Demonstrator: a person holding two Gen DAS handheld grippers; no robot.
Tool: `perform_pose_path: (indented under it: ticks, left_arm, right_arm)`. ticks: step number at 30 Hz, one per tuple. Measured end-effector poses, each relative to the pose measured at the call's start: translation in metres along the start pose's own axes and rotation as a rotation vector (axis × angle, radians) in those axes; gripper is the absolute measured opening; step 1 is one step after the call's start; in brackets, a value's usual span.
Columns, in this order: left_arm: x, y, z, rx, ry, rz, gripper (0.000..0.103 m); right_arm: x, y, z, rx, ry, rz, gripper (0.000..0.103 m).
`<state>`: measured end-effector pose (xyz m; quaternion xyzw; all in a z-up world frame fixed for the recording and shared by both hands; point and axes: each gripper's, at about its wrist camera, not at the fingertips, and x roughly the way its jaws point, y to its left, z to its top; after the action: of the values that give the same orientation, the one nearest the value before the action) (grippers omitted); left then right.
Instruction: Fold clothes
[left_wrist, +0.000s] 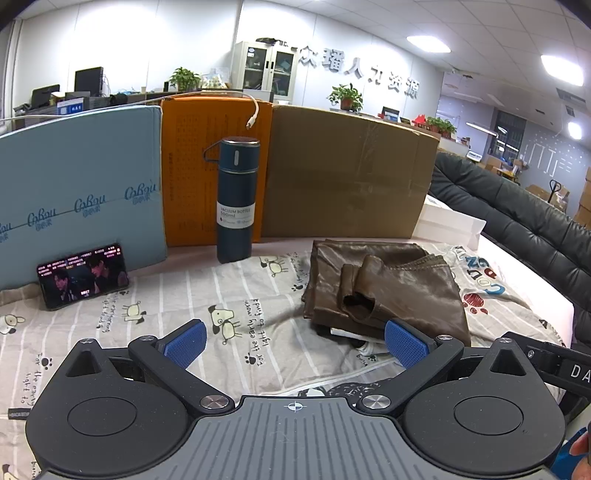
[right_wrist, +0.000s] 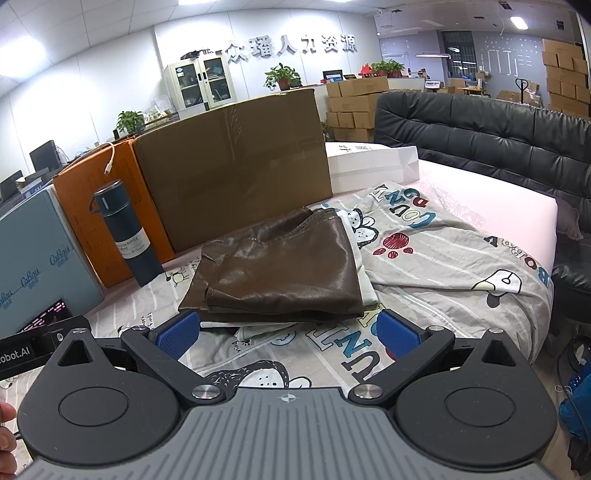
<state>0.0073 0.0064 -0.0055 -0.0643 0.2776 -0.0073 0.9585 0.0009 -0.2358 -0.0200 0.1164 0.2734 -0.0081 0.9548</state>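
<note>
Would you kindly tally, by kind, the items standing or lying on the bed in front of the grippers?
Upright boxes: 3 (blue box, orange box, brown box)
Flat white box: 1
Vacuum bottle: 1
Phone: 1
Folded brown garment: 1
Total: 7

garment (right_wrist: 280, 266): glossy brown leather-look | bedsheet (right_wrist: 443, 266): matt printed cloth | box (right_wrist: 236, 155): matt cardboard
</note>
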Motion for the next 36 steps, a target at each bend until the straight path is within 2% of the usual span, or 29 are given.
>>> perform_pose_path:
  ticks: [25, 36]
  left_arm:
    - [0.003, 0.001, -0.001, 0.0, 0.009, 0.004, 0.103]
    - [0.004, 0.002, -0.004, -0.02, 0.023, 0.068, 0.103]
  right_arm:
    - [0.009, 0.001, 0.002, -0.009, 0.017, 0.017, 0.103]
    - [0.024, 0.005, 0.006, -0.046, 0.012, 0.065, 0.103]
